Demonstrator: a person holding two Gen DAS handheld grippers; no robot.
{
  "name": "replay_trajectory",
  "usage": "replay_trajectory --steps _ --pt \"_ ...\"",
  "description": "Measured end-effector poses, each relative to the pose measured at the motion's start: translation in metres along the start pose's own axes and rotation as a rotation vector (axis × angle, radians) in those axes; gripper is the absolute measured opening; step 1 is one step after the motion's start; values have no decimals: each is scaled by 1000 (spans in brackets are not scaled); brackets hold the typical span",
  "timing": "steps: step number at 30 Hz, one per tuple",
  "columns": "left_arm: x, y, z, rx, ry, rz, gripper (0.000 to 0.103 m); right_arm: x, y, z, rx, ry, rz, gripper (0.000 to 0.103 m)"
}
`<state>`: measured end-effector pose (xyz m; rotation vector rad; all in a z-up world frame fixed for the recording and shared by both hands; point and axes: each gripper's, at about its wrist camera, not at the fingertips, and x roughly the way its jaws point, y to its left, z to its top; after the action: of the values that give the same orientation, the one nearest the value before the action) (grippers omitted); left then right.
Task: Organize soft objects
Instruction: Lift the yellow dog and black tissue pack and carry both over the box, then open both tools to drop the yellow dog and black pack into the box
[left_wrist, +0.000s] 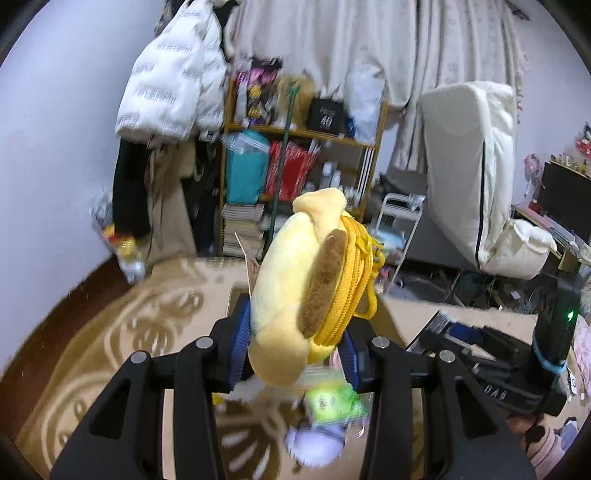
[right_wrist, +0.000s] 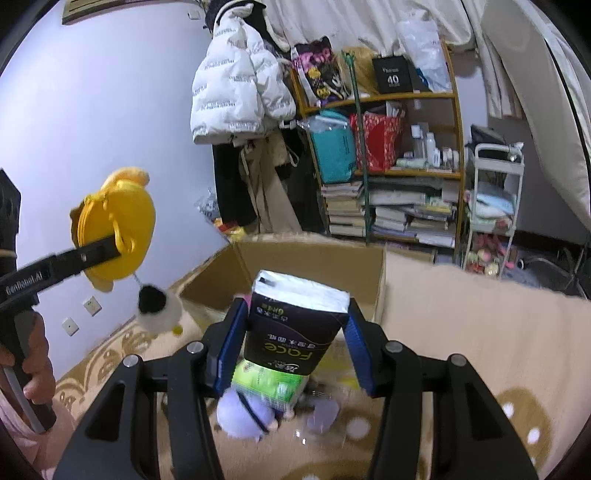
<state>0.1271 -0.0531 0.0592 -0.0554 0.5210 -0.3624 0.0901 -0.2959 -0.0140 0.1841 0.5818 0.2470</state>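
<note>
My left gripper (left_wrist: 295, 343) is shut on a yellow plush pouch (left_wrist: 295, 295) with a brown ear and an orange zipper, held in the air. The pouch also shows in the right wrist view (right_wrist: 122, 229), with a small black-and-white pompom toy (right_wrist: 157, 308) dangling under it. My right gripper (right_wrist: 291, 339) is shut on a black tissue pack (right_wrist: 291, 325) marked "Face", held above the blanket. An open cardboard box (right_wrist: 314, 258) stands just beyond it. A green tissue pack (right_wrist: 269, 384) and a lilac plush (right_wrist: 243, 410) lie below.
A beige patterned blanket (right_wrist: 461, 332) covers the surface. A wooden shelf (right_wrist: 388, 155) with books and bags stands behind, a white jacket (right_wrist: 236, 81) hangs to its left, and a white cart (right_wrist: 491, 206) stands to its right. A folded white mattress (left_wrist: 476, 166) leans by the curtain.
</note>
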Motion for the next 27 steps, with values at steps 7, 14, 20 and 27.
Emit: replay_trajectory --steps 7,14,20,27 --pt "25 -23 44 63 -62 -1 41 9 -1 43 -31 -52 5 55" --pt "72 -21 18 34 48 14 41 35 -9 54 -34 -19 -18 55" --pt "104 -13 -26 39 176 56 42 62 -18 32 -2 78 -18 55" --pt "106 -13 -51 59 195 112 58 78 -24 12 24 147 -35 61"
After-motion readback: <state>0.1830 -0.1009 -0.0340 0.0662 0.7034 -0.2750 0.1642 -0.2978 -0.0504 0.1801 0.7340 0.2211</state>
